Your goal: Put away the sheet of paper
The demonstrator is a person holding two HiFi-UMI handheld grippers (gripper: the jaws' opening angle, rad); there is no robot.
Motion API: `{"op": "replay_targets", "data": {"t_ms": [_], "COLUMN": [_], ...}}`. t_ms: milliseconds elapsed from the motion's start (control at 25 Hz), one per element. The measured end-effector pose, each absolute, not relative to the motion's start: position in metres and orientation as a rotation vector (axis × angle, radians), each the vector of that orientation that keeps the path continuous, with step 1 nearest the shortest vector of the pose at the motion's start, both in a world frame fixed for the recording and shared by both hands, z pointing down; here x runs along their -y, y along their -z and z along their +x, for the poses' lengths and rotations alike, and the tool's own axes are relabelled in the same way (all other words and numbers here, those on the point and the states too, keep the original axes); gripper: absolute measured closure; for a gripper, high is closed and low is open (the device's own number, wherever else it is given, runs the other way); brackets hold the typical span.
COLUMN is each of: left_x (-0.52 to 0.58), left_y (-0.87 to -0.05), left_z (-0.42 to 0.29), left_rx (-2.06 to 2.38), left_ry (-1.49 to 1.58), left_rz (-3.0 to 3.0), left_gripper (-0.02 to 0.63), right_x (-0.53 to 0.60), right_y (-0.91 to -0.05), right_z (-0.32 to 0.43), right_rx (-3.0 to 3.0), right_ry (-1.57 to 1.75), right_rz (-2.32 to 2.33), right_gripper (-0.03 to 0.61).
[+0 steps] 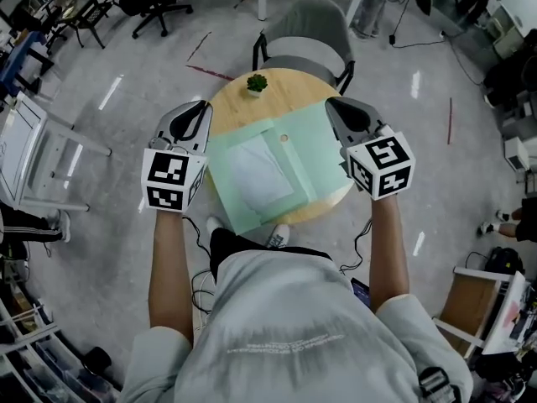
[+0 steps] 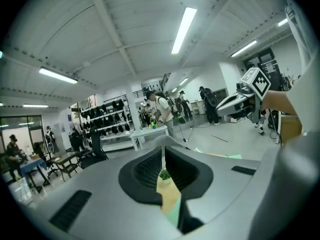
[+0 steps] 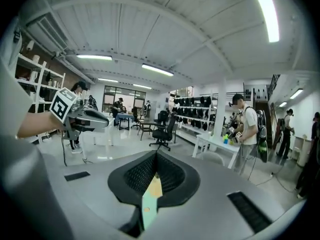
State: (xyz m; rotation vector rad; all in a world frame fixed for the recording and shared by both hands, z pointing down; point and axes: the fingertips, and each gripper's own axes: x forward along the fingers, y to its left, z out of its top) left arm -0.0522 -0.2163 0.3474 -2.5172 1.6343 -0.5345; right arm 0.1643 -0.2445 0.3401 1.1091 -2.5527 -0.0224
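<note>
Sheet of paper (image 1: 260,175) lies flat and white on an open green folder (image 1: 304,137) on the round wooden bench (image 1: 239,107), between your two tools and lower than both. Your left tool (image 1: 200,107) hangs at the bench's left rim with its jaws pressed together and nothing caught in them. Through the thin slit under their tips, the left gripper view shows only slivers of wood, green folder and a small potted plant (image 1: 257,83). Your right tool (image 1: 332,103) hangs over the folder's far right corner, its jaws likewise brought tight together on nothing, with a strip of folder and bench showing beneath them. The sheet sits apart from both tips, nearer to you than either. The plant stands at the bench's far rim, ahead of the left tool and to its right. A grey chair (image 1: 312,23) is drawn up beyond both tools, on the bench's far side.
</note>
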Motion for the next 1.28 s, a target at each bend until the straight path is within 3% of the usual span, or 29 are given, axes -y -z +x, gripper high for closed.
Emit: {"op": "replay_targets", "data": {"t_ms": [600, 1280], "left_x": [0.191, 0.19], "left_y": [-0.253, -0.255], "left_z": [-0.049, -0.05], "left_rx": [-1.554, -1.564], "left_ry": [0.354, 0.362], "left_rz": [-2.377, -2.376], "left_gripper": [0.577, 0.577], "right_x": [0.223, 0.227], "right_y": [-0.259, -0.26], "right_z": [0.139, 0.135], "right_rx": [2.632, 2.63], "right_ry": [0.254, 0.27], "right_rz": [1.066, 1.041], "right_gripper": [0.551, 0.551]}}
